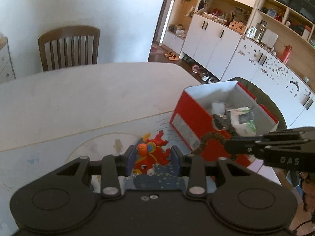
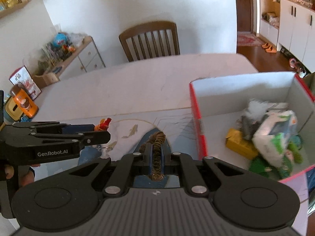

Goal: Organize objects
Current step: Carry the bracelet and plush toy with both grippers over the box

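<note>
Two grips: left gripper (image 1: 153, 158) clenched on red fish toy (image 1: 152, 153); right gripper (image 2: 156, 156) pinching brown tinsel cord (image 2: 157, 149), beside red box (image 2: 196, 122) near table's right edge.

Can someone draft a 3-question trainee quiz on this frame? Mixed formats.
1. True or false: the left hand-held gripper is empty.
2. What does the right hand-held gripper hold? A) brown fuzzy cord B) yellow box C) orange bottle
3. Fill in: the red box on the table lies to the ___ of both grippers.

Key: 1 false, it grips a red fish toy. 2 A. 3 right.
</note>
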Demonstrator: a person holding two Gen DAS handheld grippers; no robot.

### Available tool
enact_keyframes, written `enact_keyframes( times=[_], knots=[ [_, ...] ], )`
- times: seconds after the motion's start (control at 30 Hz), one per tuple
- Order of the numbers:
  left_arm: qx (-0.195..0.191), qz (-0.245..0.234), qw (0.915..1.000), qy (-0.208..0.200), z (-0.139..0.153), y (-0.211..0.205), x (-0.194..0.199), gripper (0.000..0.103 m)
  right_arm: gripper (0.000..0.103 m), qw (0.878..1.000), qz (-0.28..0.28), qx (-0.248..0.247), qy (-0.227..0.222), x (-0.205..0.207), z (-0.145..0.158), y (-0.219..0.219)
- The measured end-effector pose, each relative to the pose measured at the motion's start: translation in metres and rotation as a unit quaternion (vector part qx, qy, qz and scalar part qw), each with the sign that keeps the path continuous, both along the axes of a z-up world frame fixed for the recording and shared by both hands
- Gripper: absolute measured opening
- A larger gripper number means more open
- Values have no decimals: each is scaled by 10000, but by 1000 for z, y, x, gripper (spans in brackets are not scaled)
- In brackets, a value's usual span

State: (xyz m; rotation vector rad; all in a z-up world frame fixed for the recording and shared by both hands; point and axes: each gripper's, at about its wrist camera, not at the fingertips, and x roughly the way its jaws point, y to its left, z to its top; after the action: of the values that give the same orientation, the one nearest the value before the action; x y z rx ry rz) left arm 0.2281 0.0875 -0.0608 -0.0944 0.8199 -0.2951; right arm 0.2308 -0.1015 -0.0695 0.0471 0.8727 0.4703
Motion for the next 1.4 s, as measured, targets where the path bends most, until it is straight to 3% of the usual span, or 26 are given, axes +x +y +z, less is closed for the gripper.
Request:
enact_keyframes(
  times=[0.57,1.03,1.4],
  knots=[
    [135,-360,9988,-290,38,-78,-1,37,8,9971,-467,60,-602,-5,45,-93],
    [307,-565,9977,-235,34,-146,26,37,8,9929,-902,-128,-770,16,43,-176],
    [428,-618,9971,-97,20,-198,72,37,8,9925,-963,-337,-677,43,19,-216]
  ],
)
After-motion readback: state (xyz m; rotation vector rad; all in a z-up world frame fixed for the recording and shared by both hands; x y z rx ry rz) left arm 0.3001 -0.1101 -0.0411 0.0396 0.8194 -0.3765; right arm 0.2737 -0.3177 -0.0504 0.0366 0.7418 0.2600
